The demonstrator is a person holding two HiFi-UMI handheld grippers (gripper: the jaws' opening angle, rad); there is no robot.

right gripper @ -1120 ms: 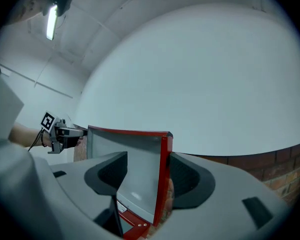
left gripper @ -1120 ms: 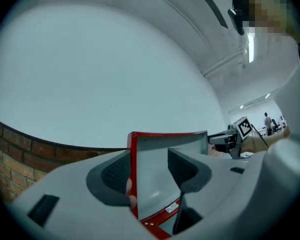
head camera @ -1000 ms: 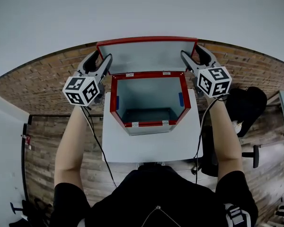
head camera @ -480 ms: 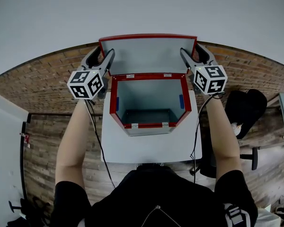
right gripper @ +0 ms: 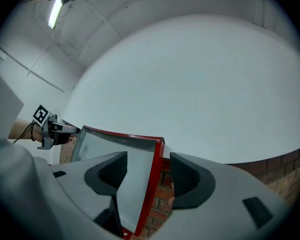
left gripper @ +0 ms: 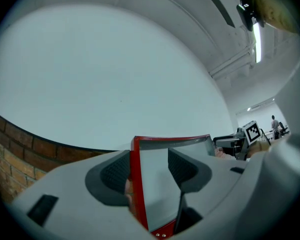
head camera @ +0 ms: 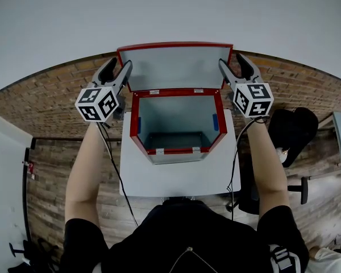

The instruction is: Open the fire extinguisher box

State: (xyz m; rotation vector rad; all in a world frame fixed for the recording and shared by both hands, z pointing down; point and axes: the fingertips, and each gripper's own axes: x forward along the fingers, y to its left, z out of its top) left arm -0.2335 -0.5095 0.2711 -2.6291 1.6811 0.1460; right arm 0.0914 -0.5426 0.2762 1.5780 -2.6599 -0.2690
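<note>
The fire extinguisher box (head camera: pixel 176 90) stands on a white table (head camera: pixel 176 175), red-rimmed, its grey inside bare. Its lid (head camera: pixel 173 67) is swung up and stands upright behind the opening. My left gripper (head camera: pixel 119 66) straddles the lid's left edge. In the left gripper view that red edge (left gripper: pixel 135 179) runs between the jaws of the left gripper (left gripper: pixel 147 166), which stand open with a gap beside it. My right gripper (head camera: pixel 231 62) straddles the right edge the same way. The right gripper view shows the red edge (right gripper: pixel 155 179) between the spread, open jaws of the right gripper (right gripper: pixel 147 169).
A blank white wall (head camera: pixel 170 10) rises directly behind the box. Wood-plank flooring (head camera: pixel 51 107) surrounds the table. A black office chair (head camera: pixel 295 127) stands to the right. Cables (head camera: pixel 116 169) hang from both grippers along the table's sides.
Both grippers have shifted slightly along the lid's side edges. The lid stays upright and the box has not moved.
</note>
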